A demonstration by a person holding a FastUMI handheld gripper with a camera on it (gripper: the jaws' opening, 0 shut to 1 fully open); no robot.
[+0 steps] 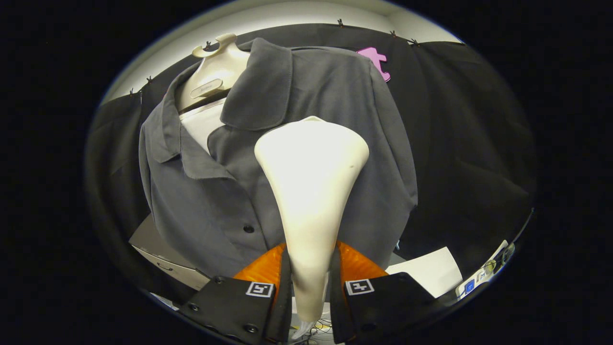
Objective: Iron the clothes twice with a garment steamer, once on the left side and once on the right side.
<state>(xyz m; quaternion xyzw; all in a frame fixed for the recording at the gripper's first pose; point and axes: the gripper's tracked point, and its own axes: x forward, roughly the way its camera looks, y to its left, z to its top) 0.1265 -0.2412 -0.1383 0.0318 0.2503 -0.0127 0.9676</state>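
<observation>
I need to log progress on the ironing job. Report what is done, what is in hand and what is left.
Done: the gripper is shut on the garment steamer, both fingers pressing its handle. In hand: the steamer head is up against the chest of the grey shirt, on the panel beside the button row, on the mannequin. Left: one frame cannot show whether either pass is finished, so count both sides as still to confirm.

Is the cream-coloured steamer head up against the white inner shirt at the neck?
No, the gripper holds the cream steamer head against the grey jacket below its collar, beside the white inner shirt.
</observation>
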